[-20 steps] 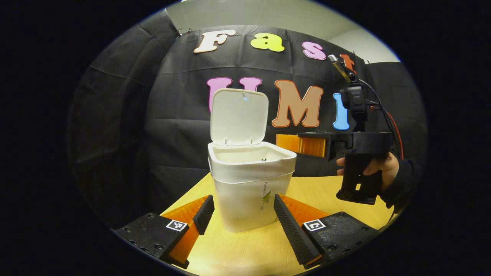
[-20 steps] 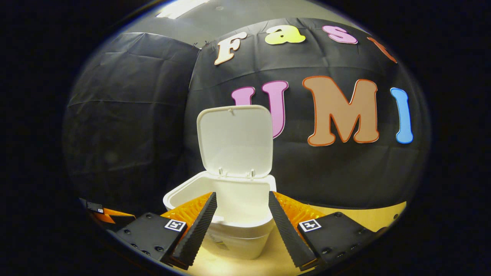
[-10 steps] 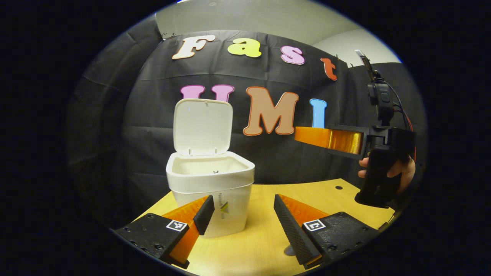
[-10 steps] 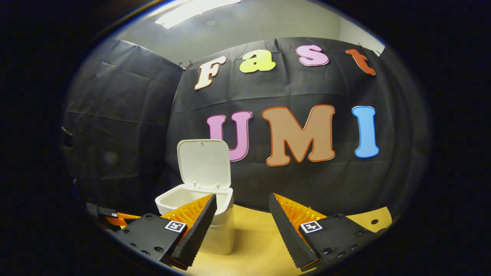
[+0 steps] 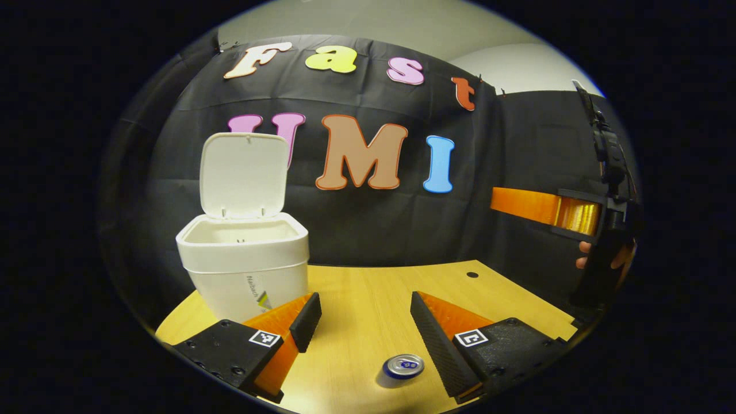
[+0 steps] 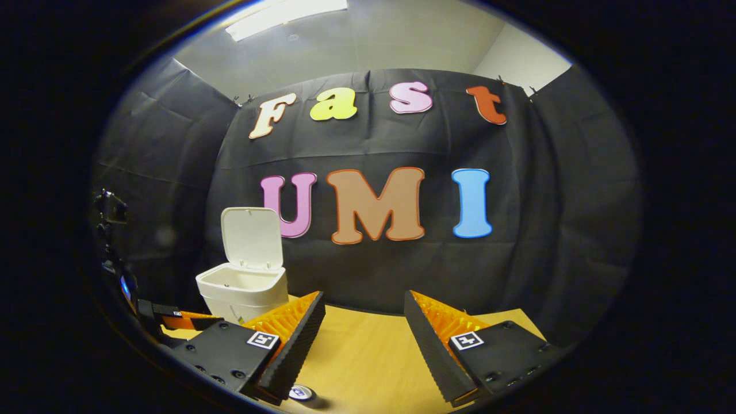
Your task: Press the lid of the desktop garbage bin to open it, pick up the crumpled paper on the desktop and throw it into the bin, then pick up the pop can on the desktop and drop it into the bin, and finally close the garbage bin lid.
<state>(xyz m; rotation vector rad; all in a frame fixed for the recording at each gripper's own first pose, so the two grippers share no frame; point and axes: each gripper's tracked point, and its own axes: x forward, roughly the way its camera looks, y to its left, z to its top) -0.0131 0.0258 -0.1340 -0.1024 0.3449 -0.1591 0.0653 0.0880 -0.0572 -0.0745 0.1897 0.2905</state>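
The upright silver pop can [image 5: 403,365], its body hidden below its top, stands between the wide-spread left gripper [image 5: 361,307] fingers; the right gripper [image 6: 362,310] gapes empty.

The bin [image 5: 241,270] stands on the table [image 5: 368,299] at the back left, its lid [image 5: 243,175] upright behind the opening. The can [image 5: 403,365] stands near the front edge, well right of the bin.

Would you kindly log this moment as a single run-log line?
bin: lid up | pop can: upright on desk, near left tool | left tool: open, empty | right tool: open, empty | paper: not seen
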